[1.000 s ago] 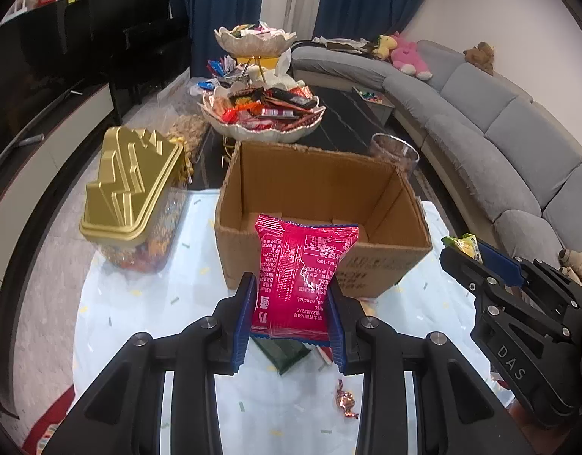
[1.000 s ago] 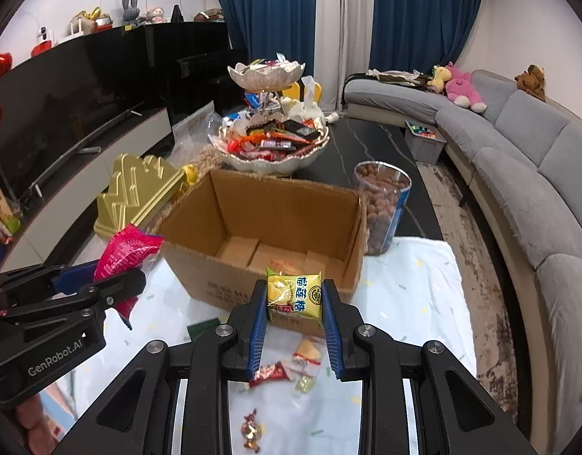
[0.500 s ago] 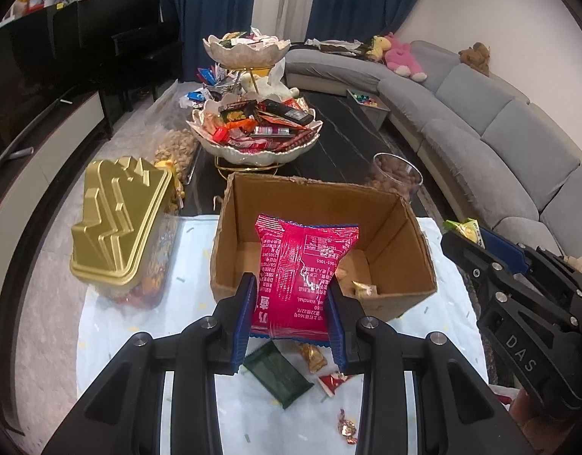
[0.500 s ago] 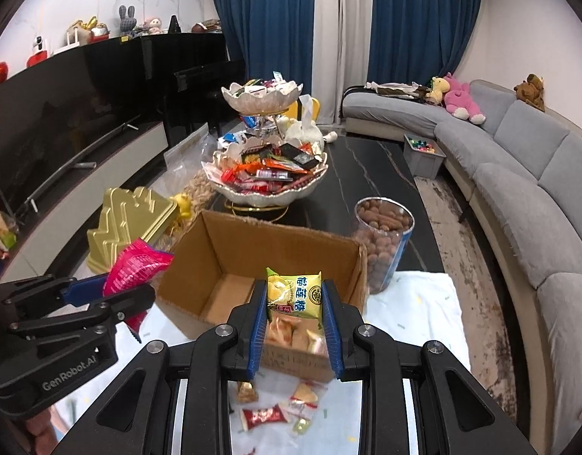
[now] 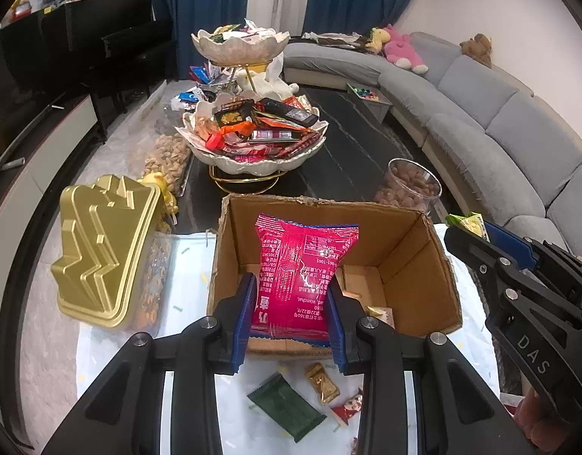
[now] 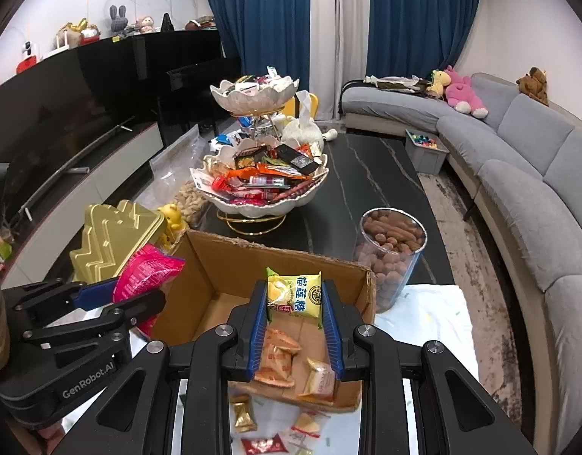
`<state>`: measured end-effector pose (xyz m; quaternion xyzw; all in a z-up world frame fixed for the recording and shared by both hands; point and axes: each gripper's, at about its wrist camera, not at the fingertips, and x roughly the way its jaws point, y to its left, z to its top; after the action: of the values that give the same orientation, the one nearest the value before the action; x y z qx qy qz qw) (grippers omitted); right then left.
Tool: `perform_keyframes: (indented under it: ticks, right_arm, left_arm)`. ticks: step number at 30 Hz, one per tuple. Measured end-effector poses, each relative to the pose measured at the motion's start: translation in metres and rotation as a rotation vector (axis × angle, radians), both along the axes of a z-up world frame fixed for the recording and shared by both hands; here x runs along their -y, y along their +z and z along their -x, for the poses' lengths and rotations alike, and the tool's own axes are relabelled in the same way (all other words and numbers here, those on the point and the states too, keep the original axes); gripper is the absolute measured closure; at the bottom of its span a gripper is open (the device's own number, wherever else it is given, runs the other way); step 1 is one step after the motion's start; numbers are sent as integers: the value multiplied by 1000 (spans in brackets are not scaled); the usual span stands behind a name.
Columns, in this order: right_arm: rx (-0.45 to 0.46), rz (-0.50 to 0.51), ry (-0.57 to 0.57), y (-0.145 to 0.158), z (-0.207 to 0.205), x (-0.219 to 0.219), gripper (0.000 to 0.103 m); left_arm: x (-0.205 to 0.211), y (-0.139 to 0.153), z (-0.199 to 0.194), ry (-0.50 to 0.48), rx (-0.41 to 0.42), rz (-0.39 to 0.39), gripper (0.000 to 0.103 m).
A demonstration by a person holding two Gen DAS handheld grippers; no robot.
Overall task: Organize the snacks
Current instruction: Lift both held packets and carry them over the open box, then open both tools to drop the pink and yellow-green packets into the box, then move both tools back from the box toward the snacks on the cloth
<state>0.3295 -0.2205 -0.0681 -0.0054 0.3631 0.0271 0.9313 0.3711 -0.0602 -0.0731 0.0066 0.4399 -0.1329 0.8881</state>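
Note:
My left gripper (image 5: 291, 303) is shut on a pink-red snack bag (image 5: 302, 276) and holds it upright over the near wall of the open cardboard box (image 5: 416, 288). My right gripper (image 6: 294, 314) is shut on a small yellow snack packet (image 6: 294, 295) above the box's (image 6: 230, 261) inside, where several small packets (image 6: 276, 360) lie. The left gripper with the pink bag (image 6: 147, 273) shows at the left of the right wrist view. The right gripper with the yellow packet (image 5: 467, 223) shows at the right of the left wrist view.
A gold-lidded container (image 5: 105, 250) stands left of the box. A two-tier snack bowl stand (image 5: 253, 140) and a clear jar of nuts (image 6: 391, 254) stand behind it. Loose candies (image 5: 321, 383) and a dark green packet (image 5: 287, 409) lie on the white cloth in front.
Both grippers have risen and moved forward over the box with their packets held. The box's inside now shows more fully below them.

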Motion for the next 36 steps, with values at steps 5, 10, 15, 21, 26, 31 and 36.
perform_keyframes:
  ticks: [5,10,15,21,26,31,36]
  right_arm:
    - [-27,0,6,-9,-12,-2,74]
    - [-54,6,20,-21,-17,-5,74]
    - [-35,27,30,-21,-15,-5,66]
    - [1,53,0,-8,-10,-4,37]
    - [36,69,-43,8,1,1,22]
    - [52,71,-54,18,15,2,22]
    - [61,67,-65,25,32,4,22]
  left_arm:
    - [-1,-11,-11,6,-27,5,68]
    - [0,-23,-18,8,-54,-1,68]
    - [-1,-26,-17,17,-62,8,49]
    - [-7,-18,-11,60,-41,-9,22]
    - [-13,-8,-3,79,-22,-29,15]
    - [-16,2,9,86,-4,-37,13]
    - [-20,10,23,97,1,-37,13]
